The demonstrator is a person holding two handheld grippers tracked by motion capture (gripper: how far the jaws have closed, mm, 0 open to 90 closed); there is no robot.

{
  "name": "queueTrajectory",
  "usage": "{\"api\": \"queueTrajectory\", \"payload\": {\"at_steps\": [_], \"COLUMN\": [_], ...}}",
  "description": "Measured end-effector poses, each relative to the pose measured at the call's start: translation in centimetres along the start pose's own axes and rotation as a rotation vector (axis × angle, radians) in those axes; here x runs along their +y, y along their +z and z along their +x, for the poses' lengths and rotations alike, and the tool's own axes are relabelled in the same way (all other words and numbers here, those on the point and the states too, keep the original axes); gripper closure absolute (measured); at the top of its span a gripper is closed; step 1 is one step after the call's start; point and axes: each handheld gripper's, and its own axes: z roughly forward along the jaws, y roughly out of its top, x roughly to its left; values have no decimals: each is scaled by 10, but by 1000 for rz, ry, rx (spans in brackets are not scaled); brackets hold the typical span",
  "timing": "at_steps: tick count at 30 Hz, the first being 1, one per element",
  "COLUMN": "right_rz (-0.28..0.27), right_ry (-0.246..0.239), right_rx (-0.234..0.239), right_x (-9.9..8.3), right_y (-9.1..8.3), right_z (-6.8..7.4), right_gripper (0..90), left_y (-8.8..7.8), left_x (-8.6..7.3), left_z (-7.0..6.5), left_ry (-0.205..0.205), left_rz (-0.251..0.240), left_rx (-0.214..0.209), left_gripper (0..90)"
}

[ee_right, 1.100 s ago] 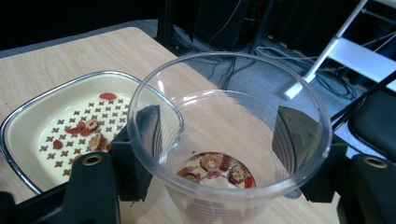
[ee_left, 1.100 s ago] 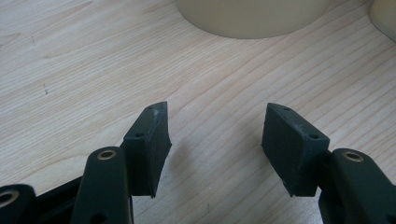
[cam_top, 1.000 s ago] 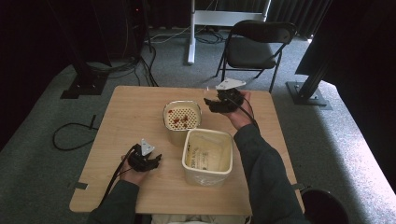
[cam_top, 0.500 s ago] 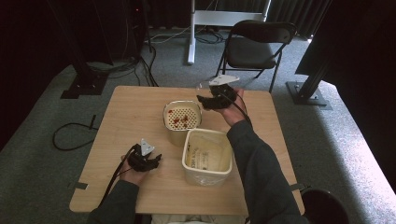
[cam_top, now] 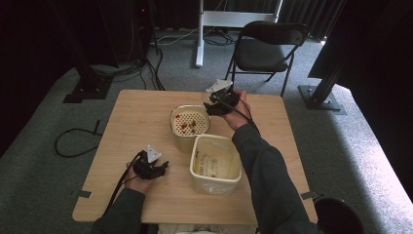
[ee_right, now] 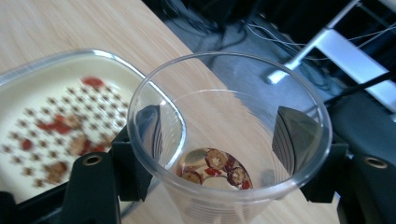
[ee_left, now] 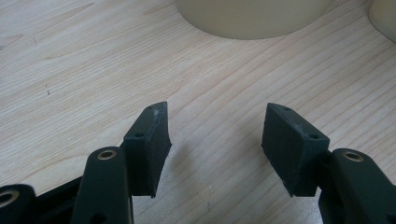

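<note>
Table [cam_top: 136,122]: strainer tub [cam_top: 190,124] with red bits, empty tub [cam_top: 216,163] beside it. Right gripper [ee_right: 219,135]: jaws clamped on clear cup [ee_right: 229,140] holding dried slices, above table beside strainer tub. Left gripper [ee_left: 215,135]: jaws apart, empty, over bare wood.

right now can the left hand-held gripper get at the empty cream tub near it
Probably yes: the left hand-held gripper rests open on the wooden table, and bare tabletop lies between it and the empty cream plastic tub beside it.
</note>
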Motion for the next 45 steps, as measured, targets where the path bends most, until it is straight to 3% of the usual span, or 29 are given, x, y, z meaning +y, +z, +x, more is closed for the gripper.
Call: {"api": "queueTrajectory", "payload": {"at_steps": [5,16,23,37,38,39,45], "right_rz": [48,97,142,184,184,199,211], "right_ry": [-79,-216,-409,-716,-716,-759,-823], "right_rx": [-37,-101,-195,-320,-320,-336,-370], "right_x": [4,7,10,17,17,16,16], "right_y": [4,9,9,13,13,15,17], "right_z": [8,20,35,65,65,70,77], "right_gripper": [325,324,324,324,324,324,324], "left_y": [0,0,0,0,0,0,0], "left_x": [0,0,0,0,0,0,0], "left_z": [0,0,-1,-1,-1,-1,-1], "left_ry": [-1,2,3,2,2,3,3], "left_rz": [-1,0,3,1,1,0,1], "left_rx": [0,0,-1,-1,-1,0,0], "left_gripper": [422,422,422,422,422,422,422]}}
